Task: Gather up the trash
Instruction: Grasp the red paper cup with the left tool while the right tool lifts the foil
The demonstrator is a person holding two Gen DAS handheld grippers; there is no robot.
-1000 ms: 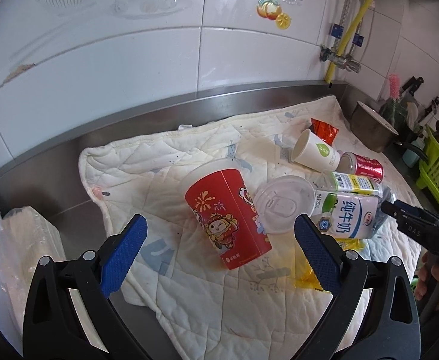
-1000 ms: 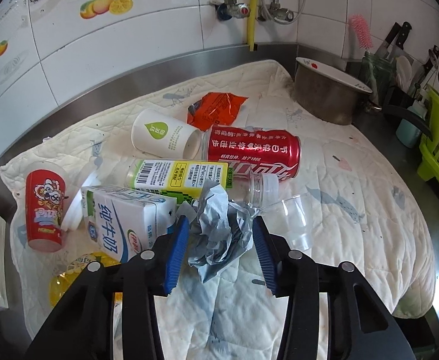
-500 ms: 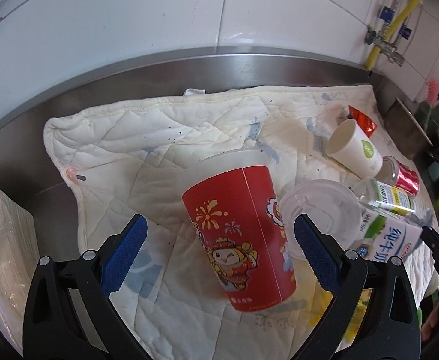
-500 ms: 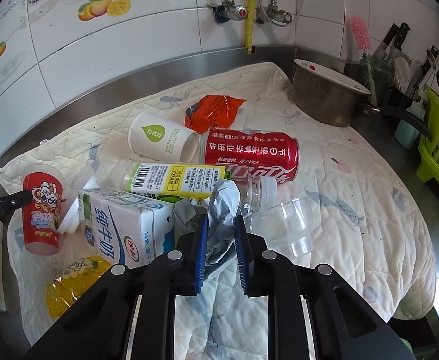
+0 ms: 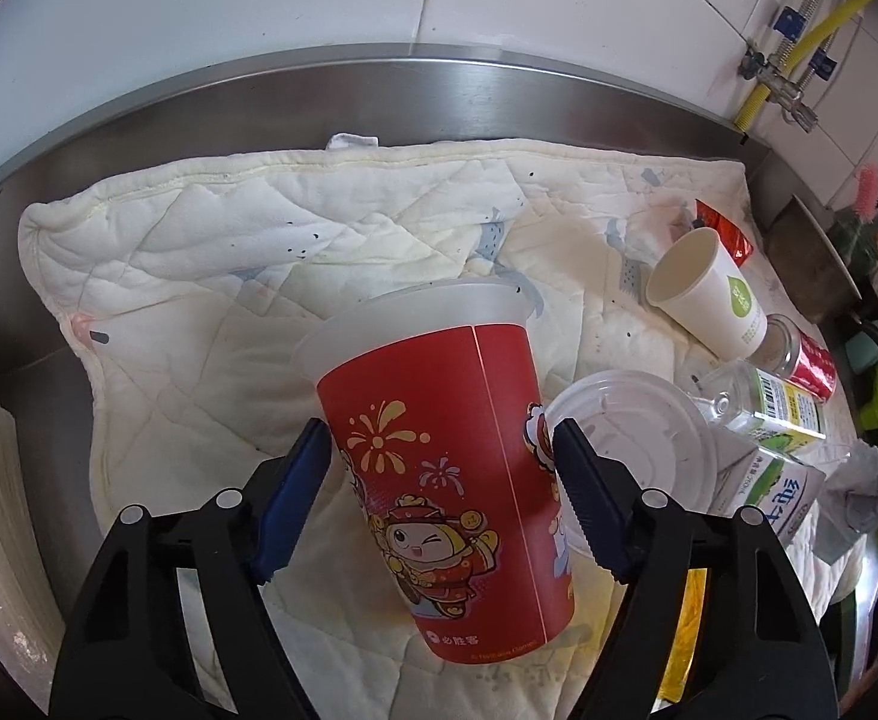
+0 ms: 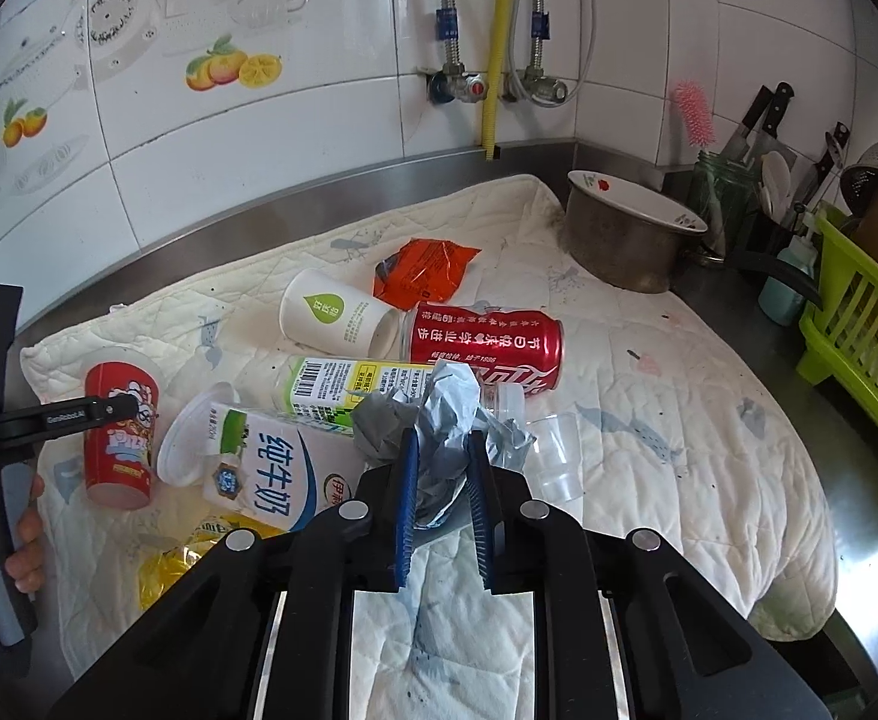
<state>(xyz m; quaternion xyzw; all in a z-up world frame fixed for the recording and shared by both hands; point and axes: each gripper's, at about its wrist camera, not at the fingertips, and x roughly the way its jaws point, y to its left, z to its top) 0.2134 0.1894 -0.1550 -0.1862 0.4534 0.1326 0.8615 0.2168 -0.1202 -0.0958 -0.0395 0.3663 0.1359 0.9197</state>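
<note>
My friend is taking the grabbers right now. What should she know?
Left gripper: pads against both sides of the upright red cup, still on the quilted mat.
Right gripper: shut on the crumpled grey paper.
Lying on the mat: white paper cup, red can, milk carton, orange wrapper.
No bin in view; nothing visibly collected.

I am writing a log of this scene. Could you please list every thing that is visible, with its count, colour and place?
red cup: 1, red, mat's left end, between left pads
lid: 1, clear, beside cup
milk carton: 1, white, front
bottle: 1, yellow-green label, middle
can: 1, red, lying
paper cup: 1, white, lying
wrapper: 1, orange, back
crumpled paper: 1, grey-blue, in right gripper
pot: 1, metal, right
left gripper: 1, black, blue pads
right gripper: 1, same
</note>
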